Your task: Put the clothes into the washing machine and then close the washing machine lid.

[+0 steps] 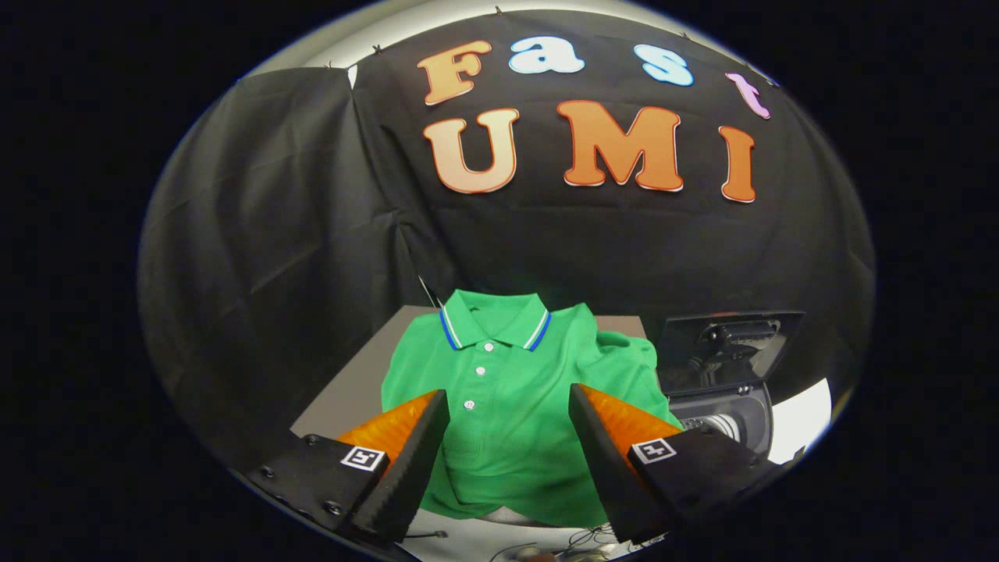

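The tool [509,406] is spread wide and empty above a green polo shirt [511,406] lying on the surface [355,386]. Beside the shirt, the washing machine [730,421], lid [726,347] raised, is partly hidden behind one finger.

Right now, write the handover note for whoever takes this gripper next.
Gripper: open, fingers spread, holding nothing, poised over the green polo shirt.
Shirt: lying flat on the grey table, collar toward the booth wall, seen between and beyond the fingers.
Washing machine: beside the shirt, past the right-hand finger; its lid stands raised.
Done: nothing yet; shirt not grasped.
Left: grip the shirt, put it into the machine, close the lid.
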Action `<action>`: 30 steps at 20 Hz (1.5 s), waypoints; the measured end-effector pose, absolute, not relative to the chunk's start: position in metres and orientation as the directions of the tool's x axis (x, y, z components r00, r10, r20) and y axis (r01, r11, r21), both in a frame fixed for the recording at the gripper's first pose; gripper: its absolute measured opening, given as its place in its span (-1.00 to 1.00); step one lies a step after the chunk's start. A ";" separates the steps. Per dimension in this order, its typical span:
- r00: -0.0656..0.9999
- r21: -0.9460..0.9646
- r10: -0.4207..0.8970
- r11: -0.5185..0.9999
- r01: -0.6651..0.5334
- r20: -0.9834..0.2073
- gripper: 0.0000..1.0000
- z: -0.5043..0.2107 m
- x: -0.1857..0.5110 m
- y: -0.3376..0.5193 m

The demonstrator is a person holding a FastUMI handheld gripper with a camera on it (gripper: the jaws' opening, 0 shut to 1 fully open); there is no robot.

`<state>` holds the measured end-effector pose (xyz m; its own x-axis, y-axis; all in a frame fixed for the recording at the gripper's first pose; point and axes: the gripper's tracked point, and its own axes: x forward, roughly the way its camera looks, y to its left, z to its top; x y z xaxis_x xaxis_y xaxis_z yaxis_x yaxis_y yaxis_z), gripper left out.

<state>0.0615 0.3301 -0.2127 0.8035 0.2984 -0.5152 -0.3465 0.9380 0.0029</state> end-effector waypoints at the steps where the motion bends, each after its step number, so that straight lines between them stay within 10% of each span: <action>1: 0.796 0.002 0.289 0.940 -0.341 -0.532 0.98 -0.219 0.065 0.332; 13: 0.724 -0.025 0.277 0.926 -0.376 -0.632 0.95 -0.272 0.073 0.347; 21: 0.688 0.039 0.357 0.901 -0.432 -0.632 0.09 -0.271 0.070 0.348; 25: 0.701 0.072 0.381 0.901 -0.427 -0.603 -0.72 -0.269 0.071 0.351; 30: 0.701 0.008 0.393 0.875 -0.483 -0.595 -0.84 -0.253 0.065 0.342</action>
<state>0.0653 0.3417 -0.2530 0.7011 0.3928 -0.5951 -0.4834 0.8754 0.0084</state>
